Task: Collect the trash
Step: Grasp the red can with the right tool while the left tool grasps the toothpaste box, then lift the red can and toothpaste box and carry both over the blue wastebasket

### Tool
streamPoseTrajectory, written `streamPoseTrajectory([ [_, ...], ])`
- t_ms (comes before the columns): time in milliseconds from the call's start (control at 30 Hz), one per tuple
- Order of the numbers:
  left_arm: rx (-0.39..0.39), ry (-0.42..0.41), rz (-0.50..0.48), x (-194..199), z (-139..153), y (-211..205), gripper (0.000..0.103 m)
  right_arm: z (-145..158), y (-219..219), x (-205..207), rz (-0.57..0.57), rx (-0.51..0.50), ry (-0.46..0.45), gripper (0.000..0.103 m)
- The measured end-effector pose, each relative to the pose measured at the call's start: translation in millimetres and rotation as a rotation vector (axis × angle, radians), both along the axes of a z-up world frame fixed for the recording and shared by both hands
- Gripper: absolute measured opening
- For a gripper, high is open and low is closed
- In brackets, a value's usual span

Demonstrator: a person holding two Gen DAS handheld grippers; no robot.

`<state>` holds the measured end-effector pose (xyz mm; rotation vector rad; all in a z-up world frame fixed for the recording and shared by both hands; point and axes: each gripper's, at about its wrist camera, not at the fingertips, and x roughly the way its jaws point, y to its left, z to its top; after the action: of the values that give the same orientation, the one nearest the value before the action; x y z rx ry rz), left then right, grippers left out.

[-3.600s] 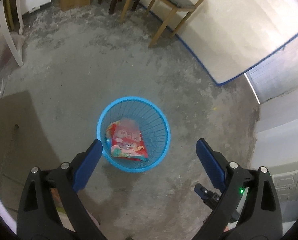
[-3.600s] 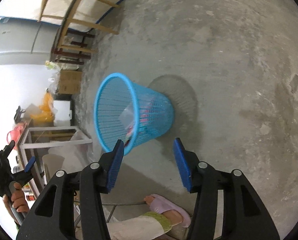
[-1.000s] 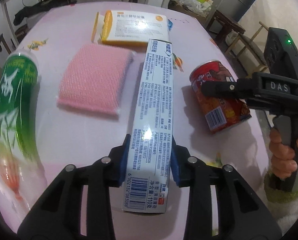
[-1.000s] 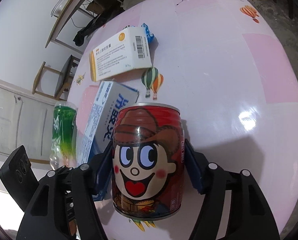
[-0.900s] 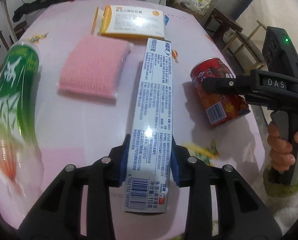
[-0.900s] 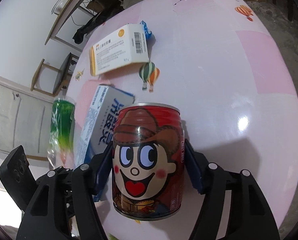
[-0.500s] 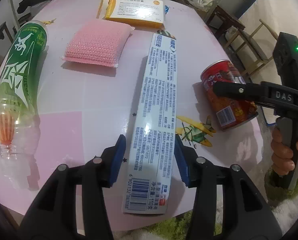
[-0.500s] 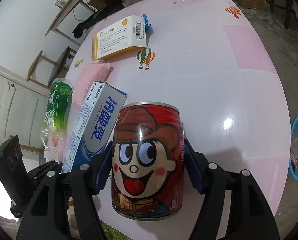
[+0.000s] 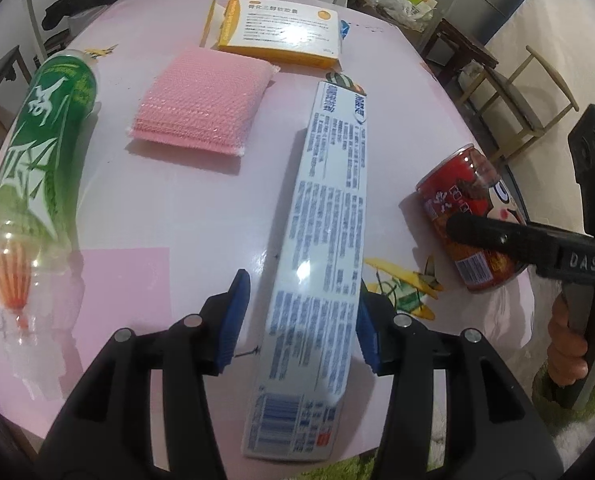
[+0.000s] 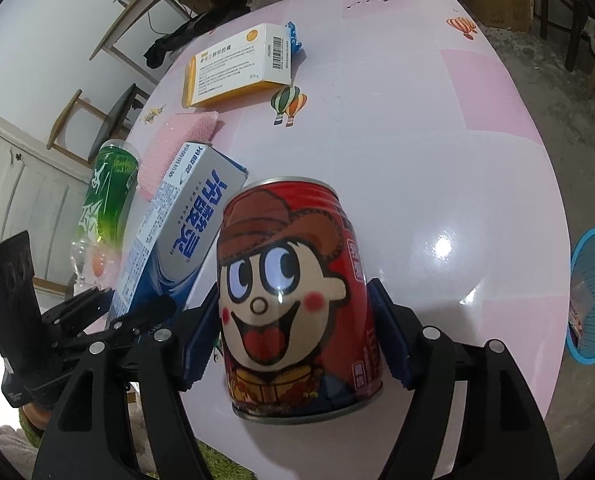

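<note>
A long white-and-blue toothpaste box [image 9: 329,200] lies flat on the pink table [image 9: 201,216], its near end past the table's edge. My left gripper [image 9: 302,284] straddles it with the jaws open; the left pad stands clear of the box and the right pad is close beside it. A red cartoon-face drink can [image 10: 289,220] stands near the table's front edge. My right gripper [image 10: 295,292] is around it, its jaws opening, with a thin gap on each side of the can. The same can [image 9: 465,220] appears at the right in the left wrist view.
On the table also lie a green plastic bottle [image 9: 37,152], a pink sponge [image 9: 201,100] and a yellow-and-white carton [image 9: 285,28]. A blue mesh basket [image 10: 593,296] stands on the floor past the table's right edge. Wooden chairs [image 9: 537,92] stand beyond.
Both views have gone from the blue basket on the floor to the table. Within the last second the left jaws let go of the toothpaste box and the right jaws widened off the can.
</note>
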<state>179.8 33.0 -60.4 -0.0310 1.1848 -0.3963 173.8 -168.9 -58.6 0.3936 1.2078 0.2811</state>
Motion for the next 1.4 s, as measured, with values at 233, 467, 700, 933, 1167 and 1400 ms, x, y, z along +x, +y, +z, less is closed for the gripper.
streamPoseTrajectory([
  [233,0.006,-0.009,-0.003,7,-1,-12,0.048,1,-1,-2,0.0,-0.012,-0.005,0.073],
  [467,0.01,-0.01,-0.008,11,-1,-17,0.049,0,-2,3,-0.009,0.009,0.005,0.073],
  [700,0.027,-0.036,-0.017,21,-3,-26,0.049,2,-2,21,-0.023,0.009,0.0,0.073],
  [933,0.022,-0.043,-0.007,26,-3,-25,0.049,4,6,34,-0.005,-0.001,-0.014,0.07],
  [1167,0.018,-0.045,-0.002,23,-4,-21,0.049,12,11,27,0.019,-0.008,-0.081,0.066],
  [1400,0.005,-0.043,0.009,24,-5,-14,0.049,39,15,8,0.045,-0.062,-0.272,0.065],
])
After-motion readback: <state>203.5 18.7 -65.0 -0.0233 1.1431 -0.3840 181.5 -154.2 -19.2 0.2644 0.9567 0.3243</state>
